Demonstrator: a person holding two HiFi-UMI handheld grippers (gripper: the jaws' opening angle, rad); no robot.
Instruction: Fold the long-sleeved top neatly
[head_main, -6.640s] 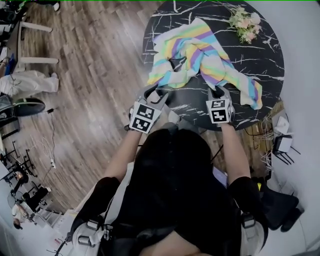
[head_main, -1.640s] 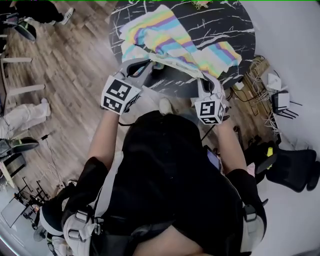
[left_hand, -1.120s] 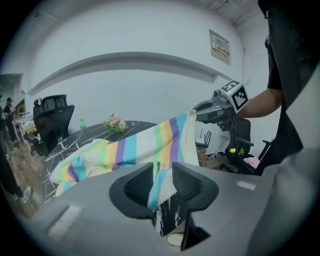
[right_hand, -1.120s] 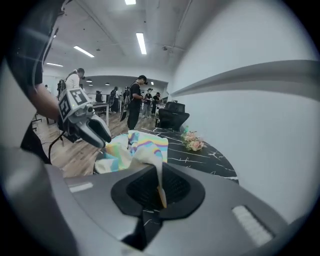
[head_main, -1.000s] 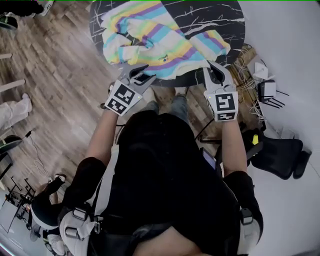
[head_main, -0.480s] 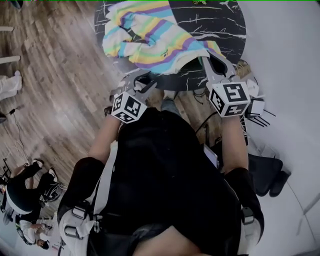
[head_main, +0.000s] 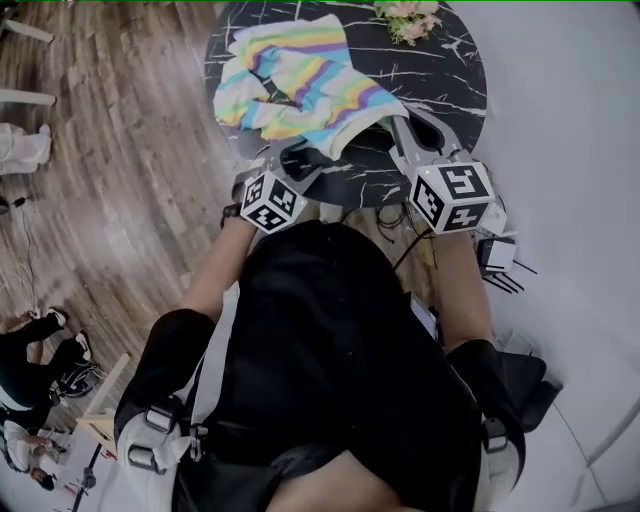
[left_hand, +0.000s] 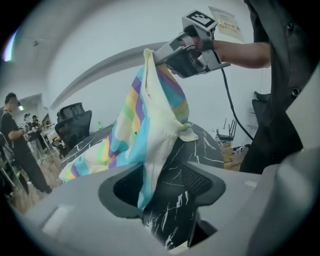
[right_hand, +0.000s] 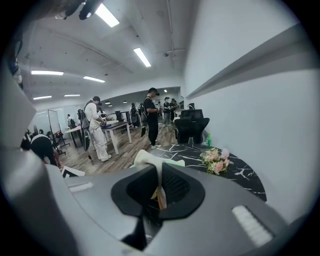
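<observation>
The rainbow-striped long-sleeved top (head_main: 300, 80) lies bunched on the round black marble table (head_main: 440, 70). My right gripper (head_main: 398, 125) is shut on the top's near edge and holds it up above the table, so the cloth (left_hand: 150, 115) hangs from the gripper (left_hand: 159, 56) in a tall drape. In the right gripper view a pale fold (right_hand: 159, 192) is pinched between the jaws. My left gripper (head_main: 298, 160) is at the table's near edge. Its jaws have just been opening, and the hanging cloth edge (left_hand: 145, 185) dangles loosely between them, not pressed.
A small bunch of flowers (head_main: 405, 18) (right_hand: 215, 162) lies at the table's far side. Wooden floor (head_main: 120, 150) is on the left and a white wall (head_main: 570, 120) on the right. People, desks and a black chair (right_hand: 192, 127) stand beyond the table.
My right gripper has risen with the top's edge, lifting it off the table. My left gripper has moved in toward the hanging cloth and its jaws stand wider.
</observation>
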